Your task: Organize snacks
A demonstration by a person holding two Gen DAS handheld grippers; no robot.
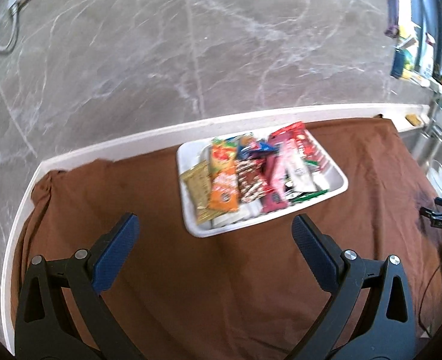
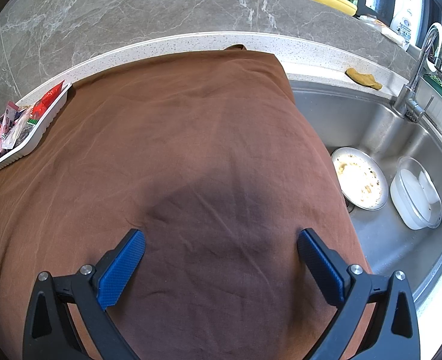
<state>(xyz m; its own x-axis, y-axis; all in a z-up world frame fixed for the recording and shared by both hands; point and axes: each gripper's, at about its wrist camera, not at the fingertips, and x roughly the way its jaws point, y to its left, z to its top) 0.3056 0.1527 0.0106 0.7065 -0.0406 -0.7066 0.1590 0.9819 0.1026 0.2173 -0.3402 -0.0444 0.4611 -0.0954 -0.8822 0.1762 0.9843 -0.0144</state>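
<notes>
Left tongs (image 1: 214, 225) spread wide, nothing between the blue pads (image 1: 117, 252), hovering over brown cloth (image 1: 130, 198) on the desk (image 1: 172, 136). Just ahead of the tips sits a white tray (image 1: 339, 184) on the cloth, packed with snack packets: orange packet (image 1: 224, 186), gold one (image 1: 198, 189) at its left, brown-and-white patterned one (image 1: 251, 183), pink packet (image 1: 276, 174), red packet (image 1: 302, 144) toward the far corner; view slightly blurred, labels unreadable. Grey marble wall (image 1: 160, 45) behind the desk's white edge. Right wrist view: right tongs (image 2: 221, 240) also wide open, empty, over a bare stretch of the cloth, with a shadow on it between the fingers. Tray (image 2: 48, 120) with snacks at far left, well apart from these tongs. Cloth's right edge hangs over a steel sink (image 2: 371, 120) holding a dirty plate (image 2: 359, 180) and a clear container (image 2: 416, 193) side by side; faucet (image 2: 425, 60) at the back, yellowish rag (image 2: 363, 78) on the sink rim.
</notes>
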